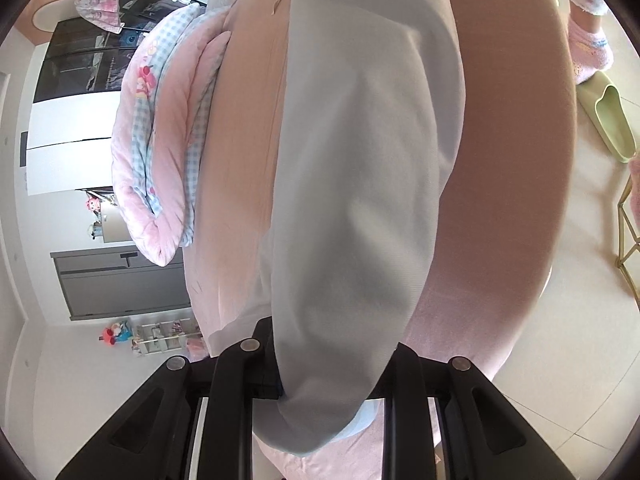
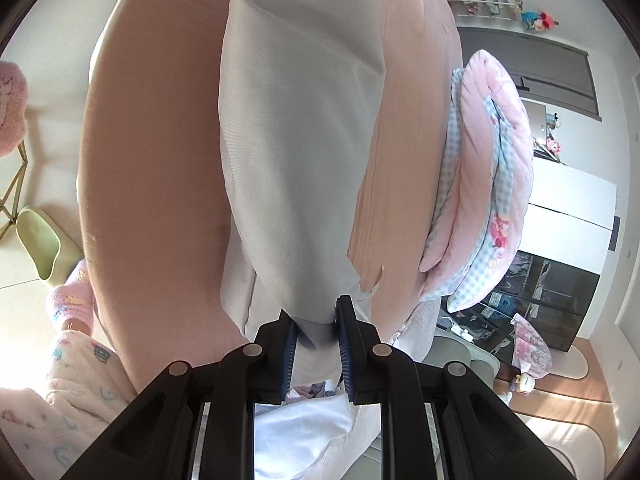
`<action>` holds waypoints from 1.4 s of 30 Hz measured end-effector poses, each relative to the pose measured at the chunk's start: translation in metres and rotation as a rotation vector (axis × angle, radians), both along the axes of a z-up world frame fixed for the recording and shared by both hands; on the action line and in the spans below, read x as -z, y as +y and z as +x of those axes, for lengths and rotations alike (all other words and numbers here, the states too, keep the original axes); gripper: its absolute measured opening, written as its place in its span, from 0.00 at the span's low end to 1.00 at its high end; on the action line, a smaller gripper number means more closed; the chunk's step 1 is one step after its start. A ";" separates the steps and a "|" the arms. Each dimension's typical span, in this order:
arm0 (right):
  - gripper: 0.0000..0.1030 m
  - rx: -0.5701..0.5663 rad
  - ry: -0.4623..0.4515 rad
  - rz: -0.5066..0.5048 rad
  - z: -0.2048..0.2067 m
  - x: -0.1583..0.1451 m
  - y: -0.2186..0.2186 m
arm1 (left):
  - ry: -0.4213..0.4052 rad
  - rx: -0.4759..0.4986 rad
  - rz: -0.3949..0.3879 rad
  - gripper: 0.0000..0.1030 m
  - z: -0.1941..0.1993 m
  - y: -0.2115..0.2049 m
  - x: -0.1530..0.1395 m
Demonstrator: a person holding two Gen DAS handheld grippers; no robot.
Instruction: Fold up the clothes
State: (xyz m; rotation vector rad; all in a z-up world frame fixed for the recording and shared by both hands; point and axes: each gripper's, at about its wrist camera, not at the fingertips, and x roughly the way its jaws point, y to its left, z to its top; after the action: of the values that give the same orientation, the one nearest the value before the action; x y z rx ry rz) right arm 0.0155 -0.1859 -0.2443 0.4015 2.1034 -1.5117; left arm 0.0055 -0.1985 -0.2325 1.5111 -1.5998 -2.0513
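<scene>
Both the left gripper and the right gripper are clamped on opposite ends of a pale blue garment, its long axis stretching straight ahead of each above the pink bed.

Garment is pale blue-grey cloth, matt, fine ribbed weave visible in the right view. Sheet under it is pink cloth, matt, smooth; near edge looks slightly nappy. Quilt on the left is soft padded cloth, pink with blue gingham. Both grippers, left and right, are matt black plastic with dull metal pivot pins; right one has ridged blue pads. Slipper is smooth matt green foam or rubber. Floor is glossy pale tile.
</scene>
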 end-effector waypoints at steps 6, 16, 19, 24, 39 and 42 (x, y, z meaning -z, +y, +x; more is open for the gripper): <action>0.17 -0.025 -0.001 0.010 0.008 -0.003 0.003 | -0.042 0.008 0.032 0.20 0.010 0.012 0.002; 0.17 0.035 -0.009 -0.032 -0.005 0.008 0.002 | -0.023 -0.043 0.087 0.20 -0.003 0.006 -0.004; 0.37 0.088 -0.025 -0.089 -0.003 0.005 0.006 | -0.013 -0.036 0.068 0.20 -0.004 0.007 -0.002; 0.75 0.083 -0.056 -0.156 0.016 0.018 0.020 | -0.020 -0.053 0.078 0.20 -0.006 0.007 0.000; 0.74 0.104 -0.138 -0.120 -0.042 0.047 0.004 | -0.060 -0.058 0.085 0.21 -0.012 -0.001 0.001; 0.63 0.147 -0.218 -0.138 -0.057 0.035 0.002 | -0.078 -0.074 0.115 0.21 -0.017 -0.006 -0.003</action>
State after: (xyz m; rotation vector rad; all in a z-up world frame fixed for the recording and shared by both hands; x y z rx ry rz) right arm -0.0417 -0.1837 -0.2794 0.6498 1.8237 -1.6055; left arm -0.0118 -0.2049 -0.2290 1.6814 -1.4510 -2.1015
